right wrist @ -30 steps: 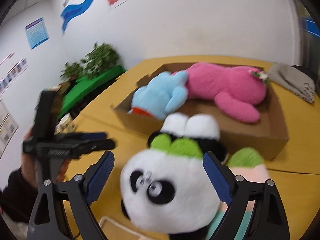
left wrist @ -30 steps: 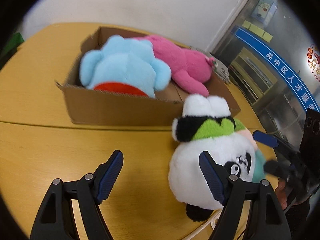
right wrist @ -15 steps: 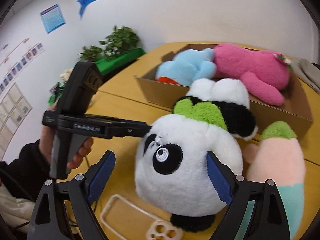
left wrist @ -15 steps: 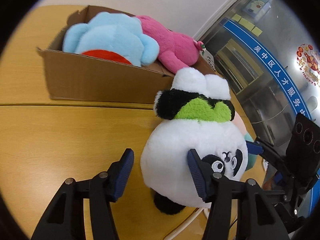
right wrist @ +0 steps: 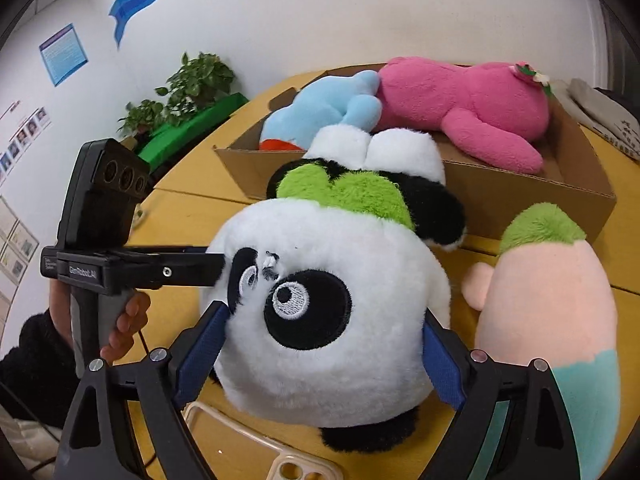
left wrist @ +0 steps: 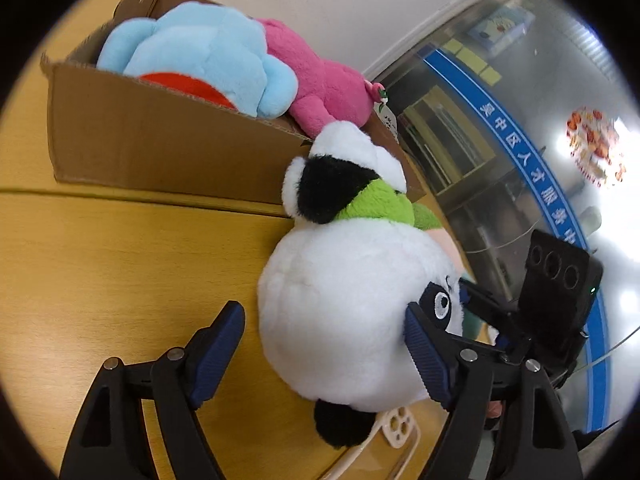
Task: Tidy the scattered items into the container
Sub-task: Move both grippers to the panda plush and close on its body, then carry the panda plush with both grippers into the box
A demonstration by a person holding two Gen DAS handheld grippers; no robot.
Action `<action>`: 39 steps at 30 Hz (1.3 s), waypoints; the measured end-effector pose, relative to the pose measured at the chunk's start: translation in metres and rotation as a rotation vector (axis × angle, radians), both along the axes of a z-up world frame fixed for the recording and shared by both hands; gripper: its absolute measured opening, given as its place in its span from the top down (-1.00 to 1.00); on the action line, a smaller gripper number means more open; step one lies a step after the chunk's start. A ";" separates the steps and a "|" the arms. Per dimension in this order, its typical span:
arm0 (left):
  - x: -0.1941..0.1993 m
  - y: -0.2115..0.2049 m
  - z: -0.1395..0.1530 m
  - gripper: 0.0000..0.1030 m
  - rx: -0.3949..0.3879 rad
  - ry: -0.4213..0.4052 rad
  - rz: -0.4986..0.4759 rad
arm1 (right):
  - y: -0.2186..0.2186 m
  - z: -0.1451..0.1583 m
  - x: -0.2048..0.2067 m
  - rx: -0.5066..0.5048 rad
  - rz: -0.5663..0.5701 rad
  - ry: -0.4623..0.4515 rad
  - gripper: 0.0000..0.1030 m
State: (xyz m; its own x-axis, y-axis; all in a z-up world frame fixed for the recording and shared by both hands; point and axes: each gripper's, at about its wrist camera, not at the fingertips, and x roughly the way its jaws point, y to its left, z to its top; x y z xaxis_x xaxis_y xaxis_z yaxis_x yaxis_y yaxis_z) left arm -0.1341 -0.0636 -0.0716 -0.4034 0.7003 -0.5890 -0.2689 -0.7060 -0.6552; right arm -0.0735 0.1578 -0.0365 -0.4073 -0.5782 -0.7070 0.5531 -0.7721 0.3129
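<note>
A round white panda plush [left wrist: 344, 312] [right wrist: 332, 320] with black ears and a green tuft stands on the yellow table in front of a cardboard box [left wrist: 160, 144] [right wrist: 520, 196]. The box holds a light blue plush [left wrist: 200, 52] [right wrist: 324, 108] and a pink plush [left wrist: 320, 84] [right wrist: 472, 108]. My right gripper [right wrist: 324, 348] is around the panda's head, both blue pads pressed into its sides. My left gripper [left wrist: 324, 344] is open, its right pad touching the panda's face and its left pad clear of it.
A pink, green and teal plush [right wrist: 548, 308] stands right of the panda. A clear phone case [right wrist: 256, 456] [left wrist: 396, 432] lies on the table by the panda's base. Grey cloth [right wrist: 600, 116] lies beyond the box. Potted plants [right wrist: 192, 84] stand at the far left.
Both grippers have moved in on the panda. The right jaws went from wide apart to pressing its head. The left gripper came closer and stayed open.
</note>
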 end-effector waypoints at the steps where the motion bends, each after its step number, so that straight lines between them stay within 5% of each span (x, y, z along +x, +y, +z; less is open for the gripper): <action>1: 0.001 -0.003 0.001 -0.32 0.000 0.002 0.000 | 0.002 0.000 -0.001 -0.020 0.004 -0.006 -0.79; 2: 0.002 -0.006 0.003 -0.06 0.000 0.003 -0.001 | 0.003 0.001 -0.001 -0.043 0.019 -0.011 -0.78; 7: 0.009 -0.023 0.008 0.00 -0.008 0.010 0.024 | 0.005 0.012 0.003 -0.093 0.065 0.014 -0.78; 11: 0.006 -0.026 0.004 -0.56 -0.023 0.014 0.038 | 0.016 0.009 -0.011 -0.041 -0.010 -0.001 -0.78; 16: -0.007 -0.015 -0.013 -0.58 0.049 -0.033 0.010 | 0.010 0.000 -0.023 -0.019 0.032 -0.048 -0.75; 19: -0.010 -0.020 -0.021 -0.44 0.113 -0.064 0.001 | 0.010 -0.004 -0.025 -0.051 0.056 -0.080 -0.58; 21: -0.008 -0.021 -0.021 0.06 0.151 -0.066 -0.026 | 0.007 -0.004 -0.023 -0.063 0.067 -0.081 -0.45; 31: 0.013 -0.024 0.031 0.23 0.059 0.028 0.006 | -0.007 0.020 -0.003 -0.150 0.069 0.007 -0.18; 39: -0.036 -0.014 0.134 0.23 -0.033 0.270 0.001 | -0.001 0.115 -0.043 -0.204 0.123 0.250 -0.18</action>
